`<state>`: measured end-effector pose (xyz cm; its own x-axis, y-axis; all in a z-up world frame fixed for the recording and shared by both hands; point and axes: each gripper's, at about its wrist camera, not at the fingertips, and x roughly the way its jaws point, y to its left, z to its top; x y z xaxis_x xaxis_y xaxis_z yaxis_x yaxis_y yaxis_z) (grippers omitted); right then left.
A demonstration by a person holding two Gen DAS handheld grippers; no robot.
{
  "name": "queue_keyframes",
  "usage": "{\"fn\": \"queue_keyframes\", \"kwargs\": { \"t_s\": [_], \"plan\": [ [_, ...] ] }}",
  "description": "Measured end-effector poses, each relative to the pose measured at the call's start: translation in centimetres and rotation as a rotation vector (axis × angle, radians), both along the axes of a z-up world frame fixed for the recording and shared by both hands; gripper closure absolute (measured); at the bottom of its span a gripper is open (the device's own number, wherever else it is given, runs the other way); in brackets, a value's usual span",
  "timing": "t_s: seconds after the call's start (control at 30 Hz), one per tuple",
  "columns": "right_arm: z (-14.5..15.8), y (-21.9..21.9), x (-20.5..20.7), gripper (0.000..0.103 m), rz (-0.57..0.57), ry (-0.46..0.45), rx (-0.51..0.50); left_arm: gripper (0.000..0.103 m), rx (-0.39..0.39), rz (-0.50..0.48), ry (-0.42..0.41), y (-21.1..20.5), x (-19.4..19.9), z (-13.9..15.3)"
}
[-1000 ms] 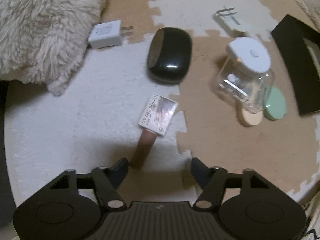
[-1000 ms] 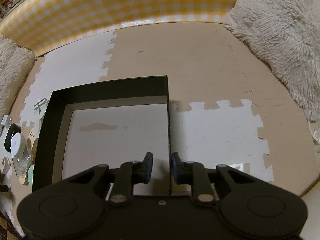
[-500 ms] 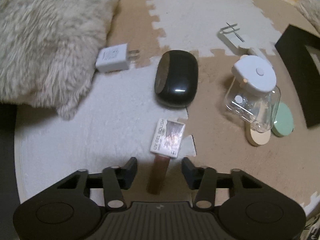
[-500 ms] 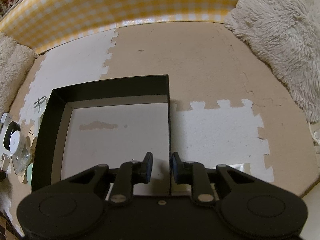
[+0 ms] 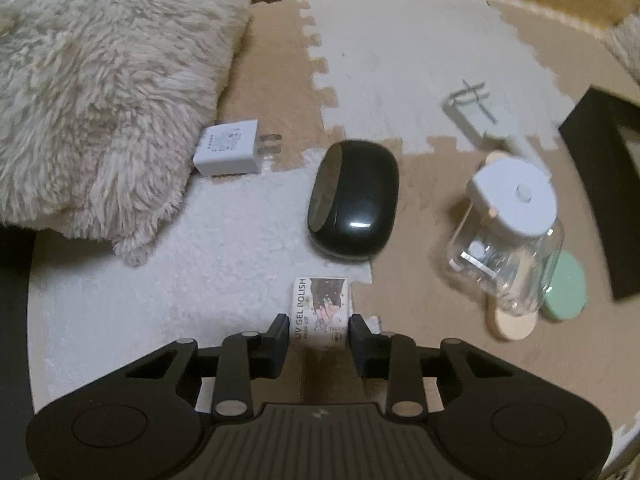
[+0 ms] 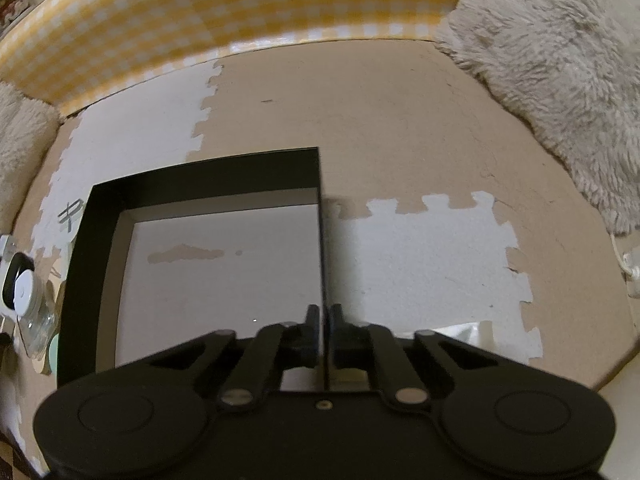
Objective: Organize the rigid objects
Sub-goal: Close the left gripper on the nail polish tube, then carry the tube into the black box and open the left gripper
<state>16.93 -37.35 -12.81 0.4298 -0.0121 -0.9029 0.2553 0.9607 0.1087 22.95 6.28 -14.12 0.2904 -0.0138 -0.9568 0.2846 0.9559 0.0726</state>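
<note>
A UV gel polish bottle [image 5: 322, 312] with a white label lies on the floor mat between the fingers of my left gripper [image 5: 319, 330]. The jaws stand close on both sides of the label. My right gripper [image 6: 323, 322] is shut on the right wall of a black open box [image 6: 192, 178] with a pale inner floor. The box corner also shows in the left wrist view [image 5: 592, 148]. A black oval case [image 5: 354, 210], a white charger plug [image 5: 230, 152] and a clear jar with a white lid [image 5: 508, 232] lie beyond the bottle.
A fluffy cushion [image 5: 100, 92] lies at the left; another [image 6: 560, 60] lies at the right. A green disc [image 5: 566, 286] and a beige disc [image 5: 514, 322] sit by the jar. A white clip [image 5: 476, 108] lies farther back. A yellow checked wall [image 6: 240, 16] bounds the mat.
My left gripper moved forward over the bottle and its jaws closed in around the label. My right gripper's jaws closed onto the box wall.
</note>
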Motion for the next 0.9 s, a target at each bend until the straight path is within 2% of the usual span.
{"fn": "queue_keyframes", "kwargs": {
  "t_s": [0.27,0.5,0.73,0.9],
  "plan": [
    [0.0,0.2,0.1,0.1,0.008,0.004,-0.016,0.071,-0.15,0.042,-0.076,-1.5,-1.2,3.7],
    [-0.1,0.3,0.1,0.1,0.016,0.008,-0.029,0.071,-0.295,0.0,-0.123,-5.0,-2.8,6.0],
    [-0.1,0.5,0.1,0.1,0.02,0.008,-0.035,0.071,-0.432,-0.084,-0.158,-9.7,-4.7,7.8],
    [-0.2,0.5,0.1,0.1,0.023,0.012,-0.039,0.071,-0.495,-0.118,-0.172,-13.5,-5.3,8.1]
  ]
}}
